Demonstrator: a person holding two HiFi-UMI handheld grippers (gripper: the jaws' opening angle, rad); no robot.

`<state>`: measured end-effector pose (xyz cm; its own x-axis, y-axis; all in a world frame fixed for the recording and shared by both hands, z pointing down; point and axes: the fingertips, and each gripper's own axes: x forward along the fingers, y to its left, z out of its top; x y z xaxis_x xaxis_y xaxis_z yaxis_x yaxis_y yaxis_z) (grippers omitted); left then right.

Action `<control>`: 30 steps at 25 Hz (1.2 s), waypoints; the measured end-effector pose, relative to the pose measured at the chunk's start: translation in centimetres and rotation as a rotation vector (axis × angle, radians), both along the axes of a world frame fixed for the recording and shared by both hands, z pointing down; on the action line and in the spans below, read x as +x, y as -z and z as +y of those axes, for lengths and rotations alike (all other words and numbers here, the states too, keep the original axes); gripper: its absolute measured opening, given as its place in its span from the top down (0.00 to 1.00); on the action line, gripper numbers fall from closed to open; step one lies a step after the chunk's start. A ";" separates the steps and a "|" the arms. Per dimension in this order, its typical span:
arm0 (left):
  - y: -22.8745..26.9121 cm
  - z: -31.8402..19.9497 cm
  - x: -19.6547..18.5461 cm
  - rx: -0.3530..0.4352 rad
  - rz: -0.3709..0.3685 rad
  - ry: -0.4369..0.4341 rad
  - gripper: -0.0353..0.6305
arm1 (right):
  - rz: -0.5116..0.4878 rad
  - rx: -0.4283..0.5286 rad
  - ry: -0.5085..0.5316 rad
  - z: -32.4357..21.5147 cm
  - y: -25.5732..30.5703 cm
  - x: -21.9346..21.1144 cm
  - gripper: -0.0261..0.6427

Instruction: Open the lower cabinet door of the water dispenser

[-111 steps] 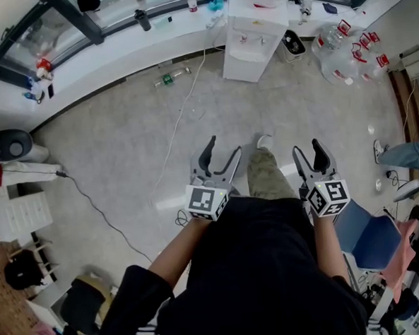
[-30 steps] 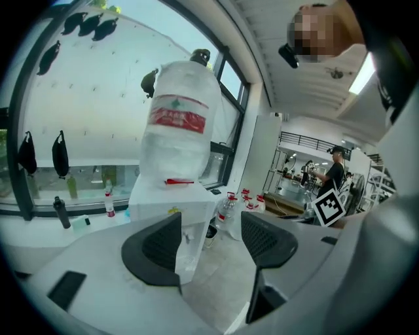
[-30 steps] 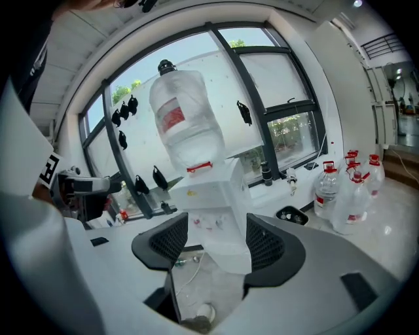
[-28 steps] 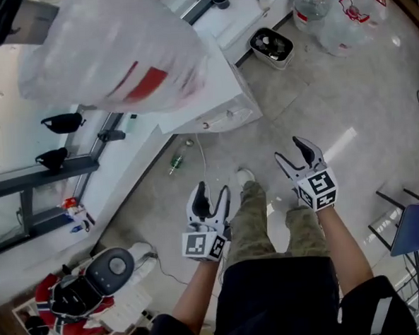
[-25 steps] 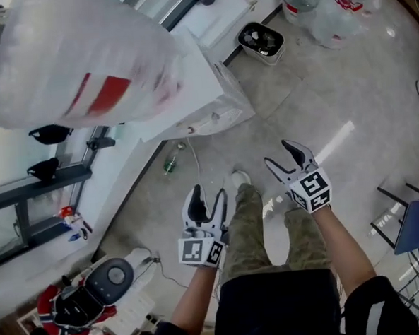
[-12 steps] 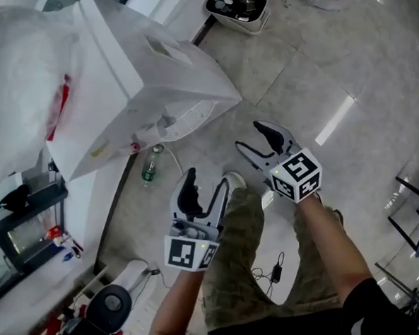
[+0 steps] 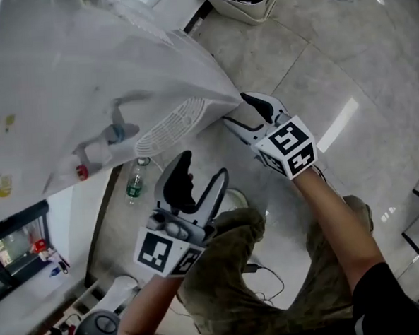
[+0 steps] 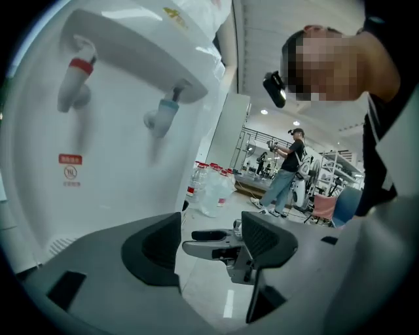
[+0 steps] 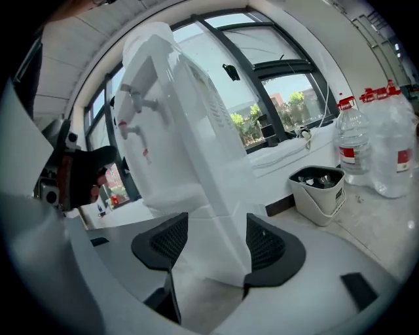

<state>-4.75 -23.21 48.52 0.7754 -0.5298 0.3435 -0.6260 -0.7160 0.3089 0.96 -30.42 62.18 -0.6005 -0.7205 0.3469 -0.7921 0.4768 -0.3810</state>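
Water dispenser [image 7: 83, 72]: standing at 10 o'clock in the head view, white, with its red tap [image 7: 82, 171] and blue tap [image 7: 115, 133] jutting over the round drip grille [image 7: 168, 130].
Lower cabinet [image 9: 209, 216]: showing in the right gripper view as the plain white body under the taps (the door's seam is too faint to pick out).
Right gripper [image 7: 236, 109]: pointing toward 10 o'clock, its fingers standing apart with the cabinet's front corner lying between them; whether they are touching it cannot be told.
Left gripper [image 7: 204, 166]: hanging at 7 o'clock from the right one, pointing toward 12 o'clock, its fingers standing apart and holding nothing.
Green bottle [image 7: 134, 183]: lying on the floor at 9 o'clock of the left gripper, near the dispenser's base.
Waste bin [image 7: 245, 2]: sitting at 12 o'clock in the head view.
Water jugs [image 9: 357, 141]: standing at 3 o'clock in the right gripper view, beyond the bin.
Bystander [image 8: 288, 170]: standing well apart, at 3 o'clock in the left gripper view.
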 end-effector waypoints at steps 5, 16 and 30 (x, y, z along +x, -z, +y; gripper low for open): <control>-3.2 0.0 -0.3 0.063 0.004 -0.051 0.54 | 0.071 0.066 0.098 -2.5 -2.9 -0.3 0.60; -6.5 0.8 1.1 0.119 -0.045 -0.052 0.54 | 0.087 0.241 0.299 -4.1 -3.0 -3.1 0.59; -10.1 -0.7 0.8 0.057 -0.022 0.206 0.54 | 0.103 0.315 0.385 -5.0 -5.2 -2.9 0.58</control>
<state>-3.93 -23.91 58.57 0.6417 -0.6952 0.3240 -0.7669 -0.5885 0.2562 -1.98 -35.39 67.41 -0.8174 -0.5323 0.2202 -0.5619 0.8210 -0.1010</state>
